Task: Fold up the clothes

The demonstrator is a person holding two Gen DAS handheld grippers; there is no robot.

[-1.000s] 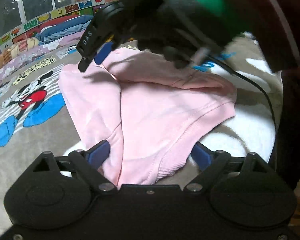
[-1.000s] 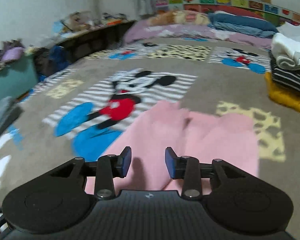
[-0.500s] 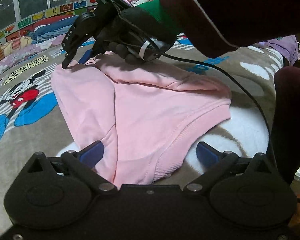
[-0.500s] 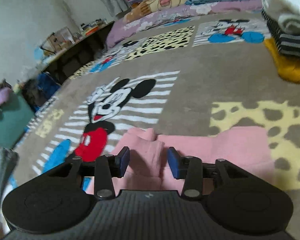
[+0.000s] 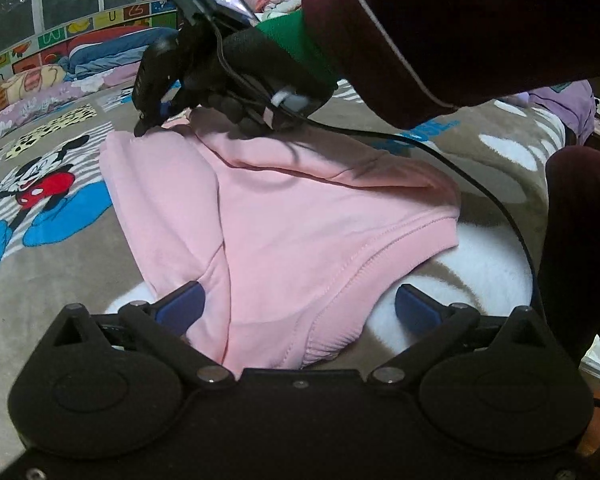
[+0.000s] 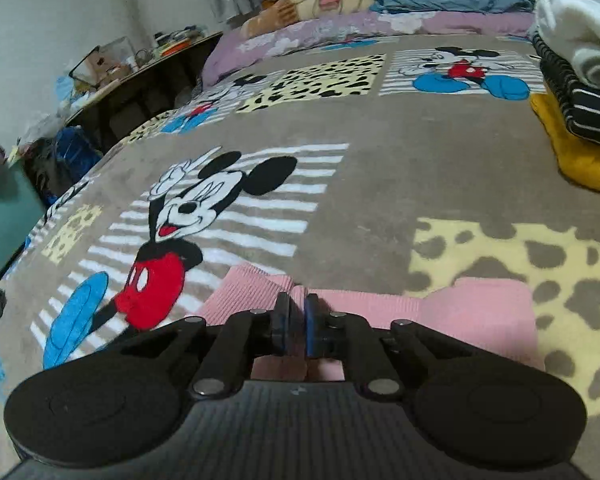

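A pink sweatshirt (image 5: 300,220) lies partly folded on a grey cartoon-mouse blanket (image 5: 40,280). My left gripper (image 5: 298,304) is open wide at the near ribbed hem. The hem lies between its blue pads (image 5: 182,300) without being pressed. My right gripper (image 5: 148,120), held by a gloved hand in a maroon sleeve, reaches down to the garment's far left corner. In the right wrist view the right gripper (image 6: 297,312) has its jaws closing, and the pads pinch a ribbed pink cuff of the sweatshirt (image 6: 460,308).
A stack of folded clothes (image 6: 572,92), white over striped over yellow, sits at the blanket's far right. Pillows and bedding (image 6: 420,4) line the far edge. A cluttered shelf (image 6: 140,68) runs along the left wall. A black cable (image 5: 500,208) trails over the blanket beside the person's leg (image 5: 580,240).
The right gripper moved out to the garment's far edge, came down and closed on the pink cuff. The left jaws spread a little wider; the left hand stayed put.
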